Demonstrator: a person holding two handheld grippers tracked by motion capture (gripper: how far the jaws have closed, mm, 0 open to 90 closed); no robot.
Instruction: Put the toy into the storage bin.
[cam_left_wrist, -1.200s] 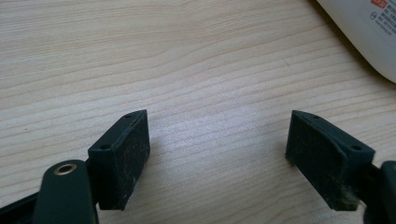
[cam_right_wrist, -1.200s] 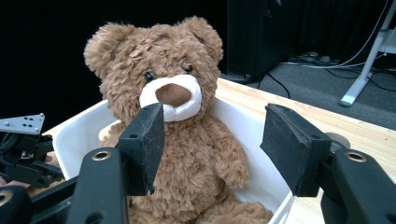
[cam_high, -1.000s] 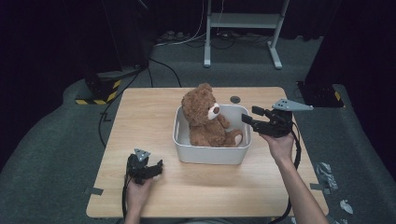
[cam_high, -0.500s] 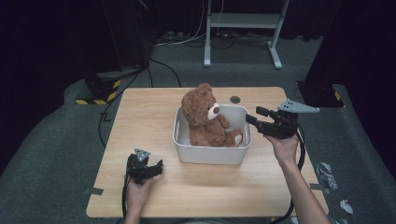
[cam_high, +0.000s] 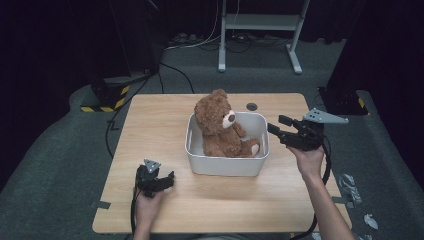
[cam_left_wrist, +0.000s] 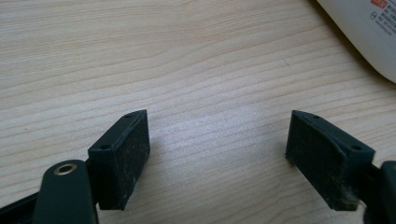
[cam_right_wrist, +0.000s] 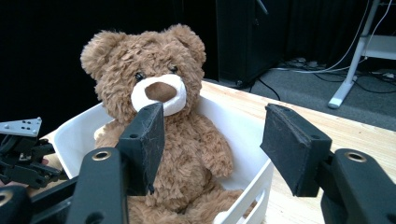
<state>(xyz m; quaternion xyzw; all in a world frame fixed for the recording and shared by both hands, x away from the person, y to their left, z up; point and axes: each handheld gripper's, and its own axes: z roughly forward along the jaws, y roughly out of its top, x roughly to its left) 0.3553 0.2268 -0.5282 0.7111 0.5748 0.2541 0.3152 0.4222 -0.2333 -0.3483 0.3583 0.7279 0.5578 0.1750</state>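
one teddy bear (cam_right_wrist: 159, 135) before right tool (cam_right_wrist: 215, 140)

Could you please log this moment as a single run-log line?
left claw: open, on table | right claw: open, beside tub | teddy bear: seated in tub

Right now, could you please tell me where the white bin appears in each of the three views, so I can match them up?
High view: the white bin sits at the table's centre, holding the teddy bear.
Left gripper view: just a curved piece of the white bin's wall, in the top right corner.
Right gripper view: the white bin spans the middle and lower frame, around the bear.
Shared landmark: the light wooden tabletop.
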